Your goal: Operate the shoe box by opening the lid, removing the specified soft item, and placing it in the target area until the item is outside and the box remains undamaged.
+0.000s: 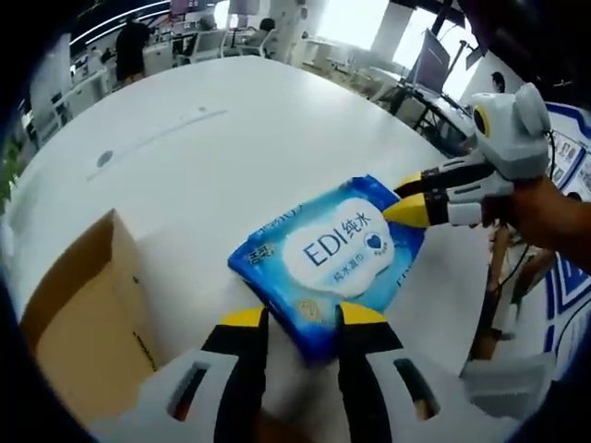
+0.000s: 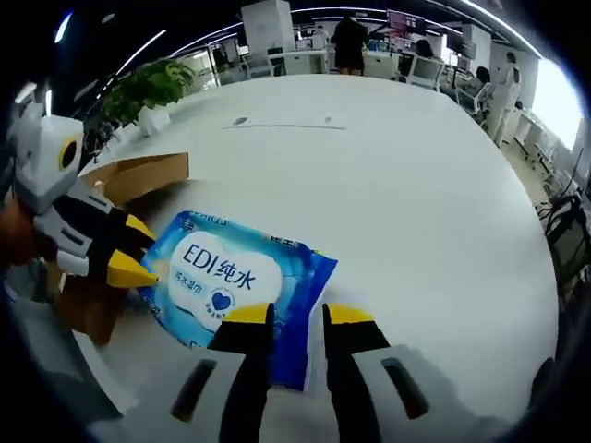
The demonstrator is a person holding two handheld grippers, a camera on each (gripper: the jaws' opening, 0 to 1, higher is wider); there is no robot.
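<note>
Left gripper view has the blue soft pack of wet wipes with a white label pinched between both tools over the big white oval table. Left gripper has its yellow-tipped fingers narrow, clamped on the pack's near corner. Right gripper pinches the opposite edge, same deal from its own camera. Brown cardboard shoe box sits just beside the pack, flap up.
</note>
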